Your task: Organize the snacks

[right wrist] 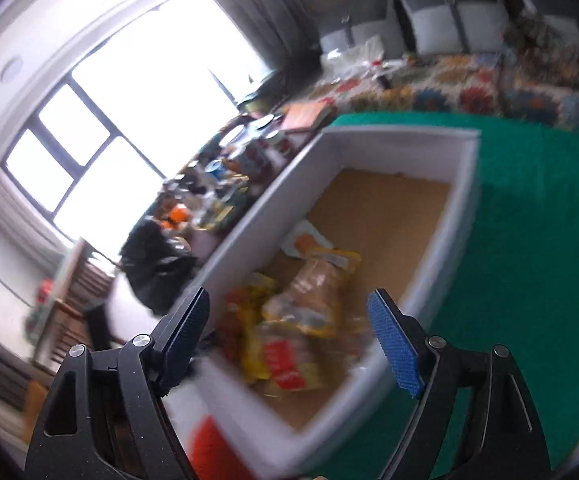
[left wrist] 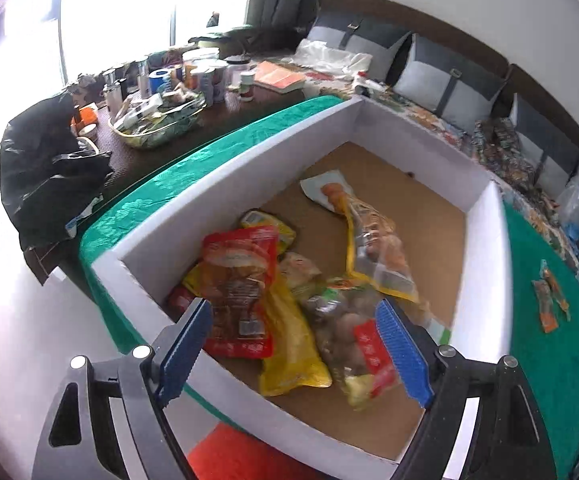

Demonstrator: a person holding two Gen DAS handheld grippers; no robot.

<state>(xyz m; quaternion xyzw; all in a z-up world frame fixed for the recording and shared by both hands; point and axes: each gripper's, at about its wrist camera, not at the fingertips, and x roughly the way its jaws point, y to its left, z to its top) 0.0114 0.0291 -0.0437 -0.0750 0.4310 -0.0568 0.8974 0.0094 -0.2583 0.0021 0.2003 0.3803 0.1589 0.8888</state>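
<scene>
The left gripper [left wrist: 293, 346] is seen with its blue fingers [left wrist: 403, 354] spread wide, released, nothing pinched between them. The same is shown for the right gripper [right wrist: 289, 342]: fingers [right wrist: 395, 350] parted and empty, though that view is smeared by blur.

Just beyond the left fingertips, at lower centre of the frame, a heap of snack packets is found inside the white-walled box [left wrist: 225, 184]: a red packet [left wrist: 239, 292] laid over a yellow packet [left wrist: 293, 344], a clear bag with a red label [left wrist: 353, 340] at its right, and a long clear bag of orange snacks [left wrist: 373, 240] stretched toward the middle. All are piled in the near corner; the far half of the brown cardboard floor [left wrist: 389, 172] is left bare.

At the right edge of the frame, a few small orange packets [left wrist: 549, 300] are still left out on the green-covered surface [left wrist: 537, 340], well apart from the box.

Trouble could be expected at the box wall: it stands between the fingers and those loose packets, and a low sweep across could catch it and shove the light box. Slick film bags may also be pinched poorly and slip.

Open room is offered above the box and over the green cloth to the right; the upper left is crowded with jars and cans [left wrist: 205, 74].
</scene>
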